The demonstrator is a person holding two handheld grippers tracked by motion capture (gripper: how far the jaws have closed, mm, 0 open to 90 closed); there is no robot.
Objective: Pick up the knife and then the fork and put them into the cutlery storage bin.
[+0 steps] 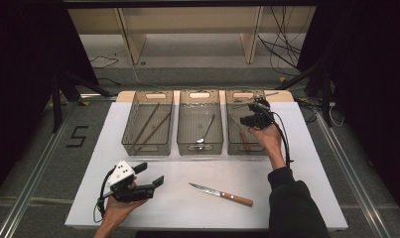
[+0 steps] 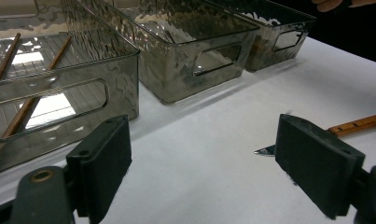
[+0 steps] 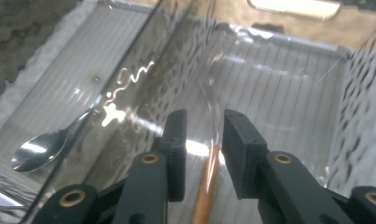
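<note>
White bench: right tongs part-spread over wood-handled utensil in smoky plastic bin; lift clear vertically. Left tongs spread, empty.

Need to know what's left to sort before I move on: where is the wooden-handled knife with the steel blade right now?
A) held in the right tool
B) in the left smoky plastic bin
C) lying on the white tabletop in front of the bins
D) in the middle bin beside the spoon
C: the wooden-handled knife with the steel blade lies flat on the white tabletop, in front of the three smoky plastic bins, untouched by either tool.
</note>
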